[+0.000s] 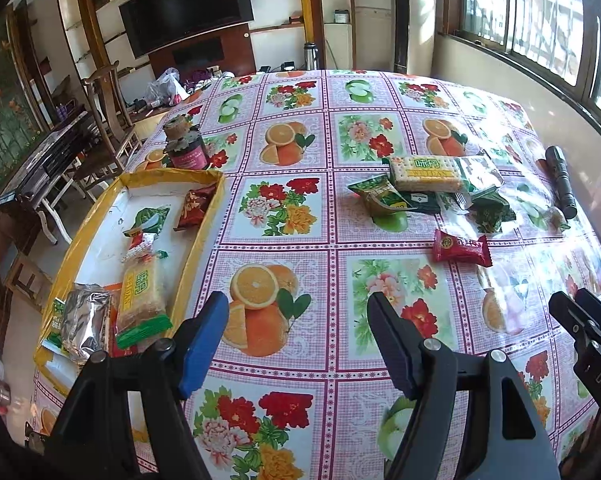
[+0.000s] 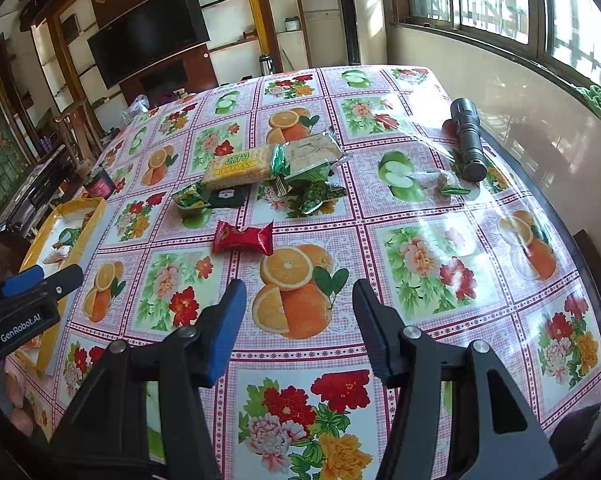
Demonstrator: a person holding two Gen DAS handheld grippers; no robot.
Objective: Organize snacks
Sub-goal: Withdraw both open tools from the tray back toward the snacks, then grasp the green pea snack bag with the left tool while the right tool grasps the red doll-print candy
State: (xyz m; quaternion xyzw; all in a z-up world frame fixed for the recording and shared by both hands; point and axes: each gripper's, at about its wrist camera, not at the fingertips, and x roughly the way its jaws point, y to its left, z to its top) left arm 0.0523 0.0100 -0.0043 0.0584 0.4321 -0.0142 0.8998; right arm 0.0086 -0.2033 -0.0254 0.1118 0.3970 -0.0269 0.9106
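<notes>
Left tool [image 1: 296, 328]: released, nothing between its blue pads; hovers over the bench [image 1: 300, 216].
Right tool [image 2: 298, 316]: released and empty, jaws parted over an orange print.
Tray [image 1: 210, 216]: yellow-rimmed, ahead and to the left of the left tool; already holds a cracker pack, a foil pouch and small sachets.
Red snack packet [image 2: 242, 237]: lies flat on the bench just ahead of the right tool, slightly to its left; apart from the other snacks.
Snack pile [image 2: 268, 172]: cracker pack, foil pouch and green sachets, farther ahead, overlapping one another.
Flashlight [image 2: 467, 140]: far ahead to the right; apparently no part of the task.
Handling, red packet: probably light, soft and glossy; the film may slip and its contents may crush.
Grip point, red packet: across the narrow middle, pads on the two long edges, with modest pressure.
Handling, cracker pack: stiffer yet brittle; best taken across its width.
</notes>
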